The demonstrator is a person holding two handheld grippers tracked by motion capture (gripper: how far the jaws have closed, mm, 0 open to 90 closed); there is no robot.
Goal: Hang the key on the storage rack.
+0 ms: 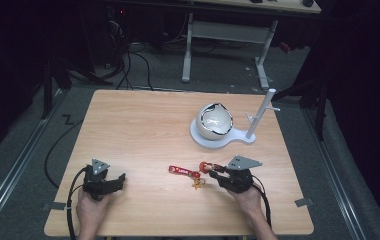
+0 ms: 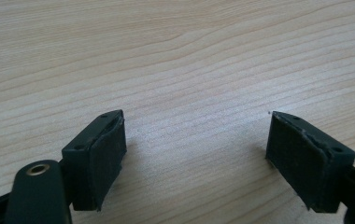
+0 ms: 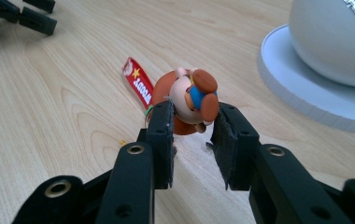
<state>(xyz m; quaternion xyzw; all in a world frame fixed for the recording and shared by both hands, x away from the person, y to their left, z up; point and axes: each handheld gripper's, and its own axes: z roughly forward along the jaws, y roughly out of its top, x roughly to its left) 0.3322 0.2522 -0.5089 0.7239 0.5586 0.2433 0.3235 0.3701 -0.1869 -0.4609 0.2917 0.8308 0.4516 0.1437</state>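
Note:
A small toy figure [image 3: 192, 100] with an orange-brown cap hangs on a red strap [image 3: 138, 84] marked with a star. My right gripper [image 3: 192, 128] is shut on the figure, just above the wooden table. In the high view the figure [image 1: 205, 166] sits at the tip of the right gripper [image 1: 212, 170], the red strap [image 1: 180, 171] trails to the left, and a small gold charm [image 1: 198, 184] lies below it. My left gripper [image 1: 120, 179] rests near the table's front left. Its jaws stand wide apart over bare wood in the left gripper view [image 2: 194, 144].
A white round object [image 1: 214, 121] sits on a flat white base [image 1: 218, 140] at the back right, with a white post [image 1: 260, 112] rising from the base's right end. In the right gripper view the base [image 3: 301, 88] lies close ahead on the right.

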